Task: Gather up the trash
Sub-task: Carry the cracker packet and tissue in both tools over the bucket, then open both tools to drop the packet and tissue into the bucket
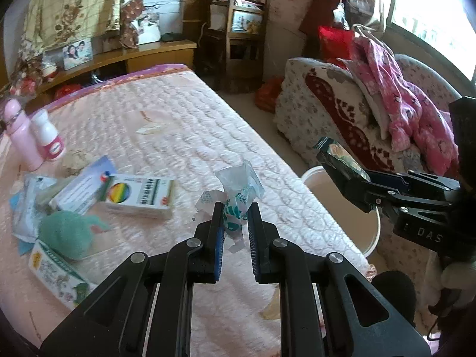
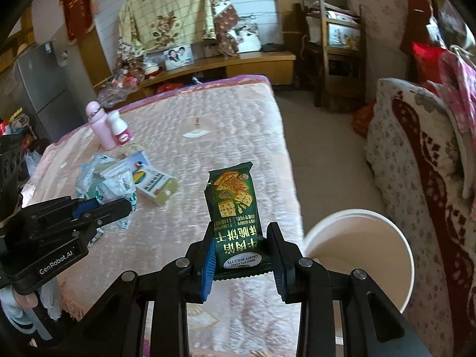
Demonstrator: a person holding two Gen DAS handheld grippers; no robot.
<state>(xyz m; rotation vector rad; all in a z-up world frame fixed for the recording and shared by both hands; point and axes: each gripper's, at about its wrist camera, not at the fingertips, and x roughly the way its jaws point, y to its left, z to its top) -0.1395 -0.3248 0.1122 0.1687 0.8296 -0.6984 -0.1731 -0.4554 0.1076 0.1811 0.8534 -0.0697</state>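
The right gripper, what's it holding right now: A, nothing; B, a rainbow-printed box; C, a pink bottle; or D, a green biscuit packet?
D: the right gripper is shut on the green biscuit packet, held upright above the bed's edge, beside the white bucket.

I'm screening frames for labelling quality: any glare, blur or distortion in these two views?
Left wrist view: the window at top right is blown out; fisheye bends the bed edges. Right wrist view: evenly lit, the biscuit packet print sharp, the frame's corners vignetted black.
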